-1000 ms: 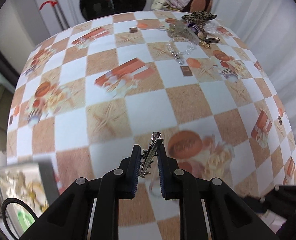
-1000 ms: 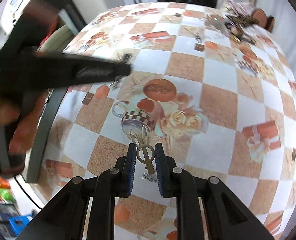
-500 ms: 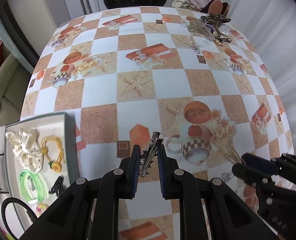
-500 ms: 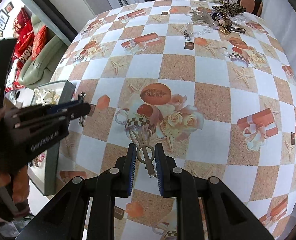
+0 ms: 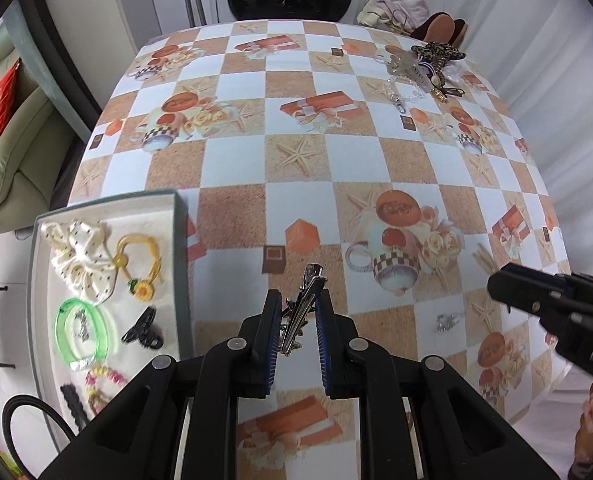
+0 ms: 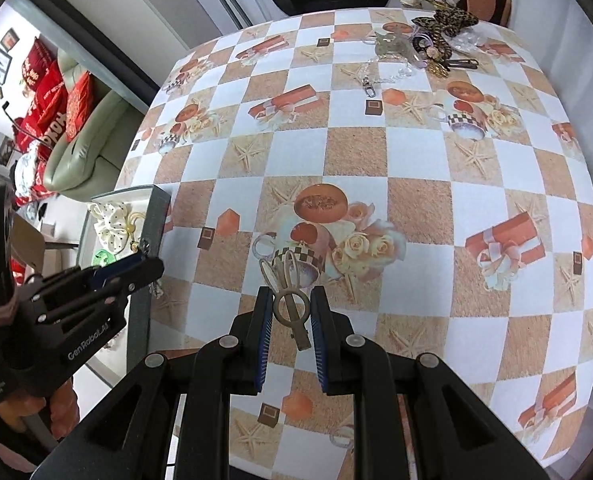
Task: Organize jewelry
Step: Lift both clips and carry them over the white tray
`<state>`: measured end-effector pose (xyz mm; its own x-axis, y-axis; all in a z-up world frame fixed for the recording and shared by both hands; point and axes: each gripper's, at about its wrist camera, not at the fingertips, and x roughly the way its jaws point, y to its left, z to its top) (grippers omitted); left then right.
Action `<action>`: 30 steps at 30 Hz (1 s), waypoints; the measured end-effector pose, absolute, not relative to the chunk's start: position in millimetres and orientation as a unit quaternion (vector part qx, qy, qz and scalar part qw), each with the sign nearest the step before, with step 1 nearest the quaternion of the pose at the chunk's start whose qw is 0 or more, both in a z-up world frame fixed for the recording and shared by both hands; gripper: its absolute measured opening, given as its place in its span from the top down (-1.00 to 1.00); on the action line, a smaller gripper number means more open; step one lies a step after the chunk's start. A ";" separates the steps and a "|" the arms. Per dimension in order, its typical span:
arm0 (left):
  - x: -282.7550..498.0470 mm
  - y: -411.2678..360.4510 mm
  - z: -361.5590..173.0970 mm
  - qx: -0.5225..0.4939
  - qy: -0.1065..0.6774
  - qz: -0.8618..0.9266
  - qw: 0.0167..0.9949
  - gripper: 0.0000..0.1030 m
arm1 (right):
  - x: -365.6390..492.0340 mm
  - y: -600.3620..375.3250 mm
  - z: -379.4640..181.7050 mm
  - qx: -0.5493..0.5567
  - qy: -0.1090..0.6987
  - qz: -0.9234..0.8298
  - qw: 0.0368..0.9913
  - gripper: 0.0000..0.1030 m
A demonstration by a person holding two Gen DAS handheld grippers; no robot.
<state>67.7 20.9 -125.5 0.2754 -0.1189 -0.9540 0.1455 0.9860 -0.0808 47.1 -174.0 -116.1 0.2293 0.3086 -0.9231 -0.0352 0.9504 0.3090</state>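
My left gripper (image 5: 298, 307) is shut on a silver metal hair clip (image 5: 302, 307) and holds it above the checkered tablecloth, just right of a grey tray (image 5: 182, 264). The tray holds a white scrunchie (image 5: 81, 256), a yellow hair tie (image 5: 142, 264), a green bangle (image 5: 81, 336) and a black claw clip (image 5: 142, 330). My right gripper (image 6: 292, 312) is shut on a brass-coloured hair clip with loops (image 6: 290, 300) above the table's near part. The left gripper also shows in the right wrist view (image 6: 136, 268), beside the tray (image 6: 154, 220).
A pile of jewelry and hair accessories (image 5: 424, 66) lies at the table's far right corner, also in the right wrist view (image 6: 432, 46). A small silver piece (image 5: 446, 322) lies on the cloth near the right gripper (image 5: 508, 284). A sofa (image 5: 12, 160) stands left of the table.
Both grippers have pulled back toward the near edge with their clips still held. The left gripper has come closer to the tray, which now shows more fully.
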 end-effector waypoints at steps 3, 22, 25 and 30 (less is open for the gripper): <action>59.6 25.9 -124.3 0.010 0.600 -0.080 0.796 0.58 | 44.9 -176.8 -112.5 0.118 0.615 0.108 0.773 0.60; 19.7 60.2 -112.5 -0.006 0.609 -0.053 0.792 0.58 | 34.9 -169.6 -89.3 0.119 0.631 0.107 0.759 0.60; 16.4 67.7 -110.7 -0.011 0.608 -0.046 0.792 0.58 | 34.6 -157.8 -87.4 0.112 0.632 0.117 0.758 0.60; 10.9 82.1 -107.8 -0.020 0.605 -0.035 0.795 0.58 | 35.8 -135.6 -83.6 0.099 0.632 0.136 0.757 0.60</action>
